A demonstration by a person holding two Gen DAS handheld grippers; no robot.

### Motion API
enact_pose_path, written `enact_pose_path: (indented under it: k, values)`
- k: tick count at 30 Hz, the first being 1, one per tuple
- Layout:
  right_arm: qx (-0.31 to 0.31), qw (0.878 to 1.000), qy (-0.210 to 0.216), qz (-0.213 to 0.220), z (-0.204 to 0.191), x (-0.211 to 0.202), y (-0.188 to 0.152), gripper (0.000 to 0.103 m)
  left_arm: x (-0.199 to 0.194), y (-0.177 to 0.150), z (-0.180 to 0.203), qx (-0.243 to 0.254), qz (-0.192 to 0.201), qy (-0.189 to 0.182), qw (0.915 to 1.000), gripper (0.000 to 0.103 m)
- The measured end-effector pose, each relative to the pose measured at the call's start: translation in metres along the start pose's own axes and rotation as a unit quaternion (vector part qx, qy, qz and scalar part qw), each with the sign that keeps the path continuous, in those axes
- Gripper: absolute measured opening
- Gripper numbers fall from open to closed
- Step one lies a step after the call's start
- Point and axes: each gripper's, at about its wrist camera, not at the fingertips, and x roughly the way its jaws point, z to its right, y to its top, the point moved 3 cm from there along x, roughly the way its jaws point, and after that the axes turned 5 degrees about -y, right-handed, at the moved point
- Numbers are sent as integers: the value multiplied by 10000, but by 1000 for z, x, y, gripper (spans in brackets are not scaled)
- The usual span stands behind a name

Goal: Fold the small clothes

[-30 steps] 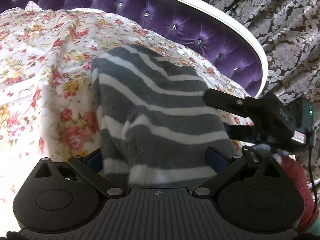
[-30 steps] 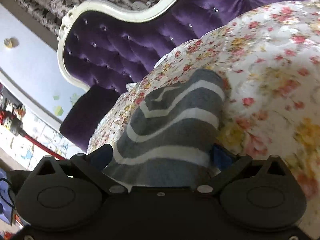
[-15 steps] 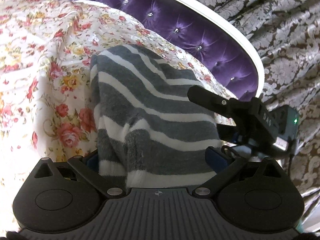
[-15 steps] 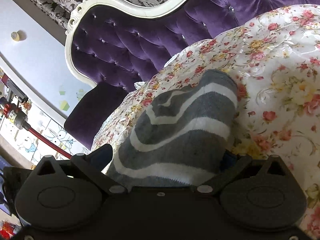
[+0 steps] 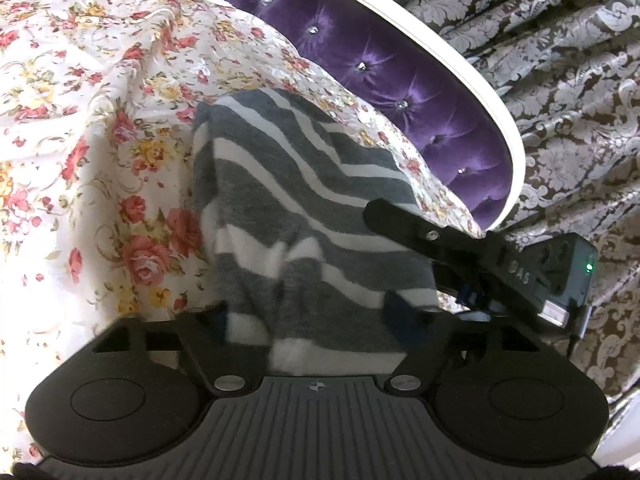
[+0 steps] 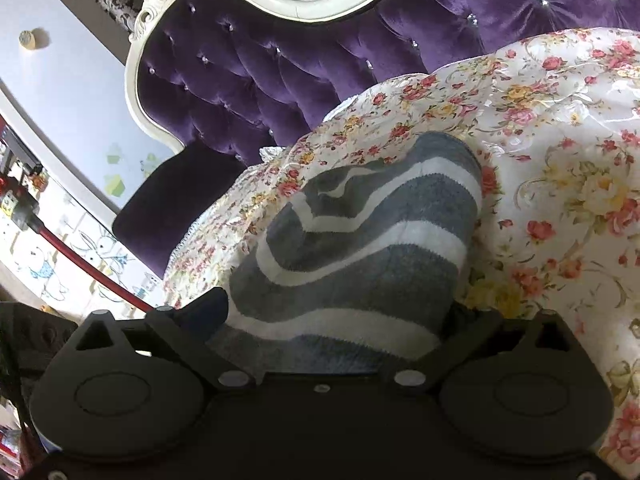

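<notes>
While the floral bedspread (image 5: 100, 128) fills most of the left wrist view, a tufted purple headboard (image 5: 380, 60) with a white frame curves behind it, and patterned damask curtains (image 5: 560, 92) hang beyond. The grey-and-white striped garment (image 5: 304, 216) lies on the bedspread and runs down into the left gripper (image 5: 316, 320), whose fingers press in on the near edge of the cloth from both sides. The bunched fabric covers the fingertips, so the exact contact is hidden. At the right of that view the right gripper (image 5: 472, 256) reaches in across the garment's far corner, blocking part of it.

In the right wrist view the same striped cloth humps up in front of the camera and drops between the fingers, clamped there. A red cord (image 6: 80, 260) and a wall with cartoon rabbit pictures (image 6: 60, 256) show at the left. No container is visible.
</notes>
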Motion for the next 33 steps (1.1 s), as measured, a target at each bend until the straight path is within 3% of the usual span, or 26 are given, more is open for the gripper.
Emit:
enact_pose_path:
  k: [1, 2, 5, 10, 14, 22, 28, 30, 33]
  values:
    - [-12, 9998, -209, -19, 0, 0, 0, 65, 0, 0, -1, 34, -1, 18, 10000, 43]
    - [-9, 9990, -452, -61, 2, -1, 0, 47, -1, 0, -2, 56, 9, -10, 10000, 40]
    - [154, 9988, -459, -104, 3, -9, 1, 43, -6, 1, 2, 72, 59, -152, 9998, 34]
    - [-52, 9972, -747, -42, -20, -44, -8, 42, -14, -12, 19, 178, 12, -449, 9988, 32]
    - [-9, 9963, -858, -66, -33, -79, -30, 42, -28, -41, 41, 246, -103, -546, 9982, 32]
    - [154, 9952, -961, -34, -59, -145, -104, 43, -68, -116, 82, 674, -375, -395, 9962, 33]
    - [167, 9951, -973, -83, -60, -162, -148, 51, -81, -163, 67, 695, -401, -49, 9968, 34]
    - [62, 9923, -1239, 5, -56, -165, -159, 54, -81, -173, 53, 670, -348, 292, 9967, 39]
    - [-74, 9879, -1512, 329, -54, -179, -169, 60, -89, -180, 34, 496, -38, 469, 9977, 57]
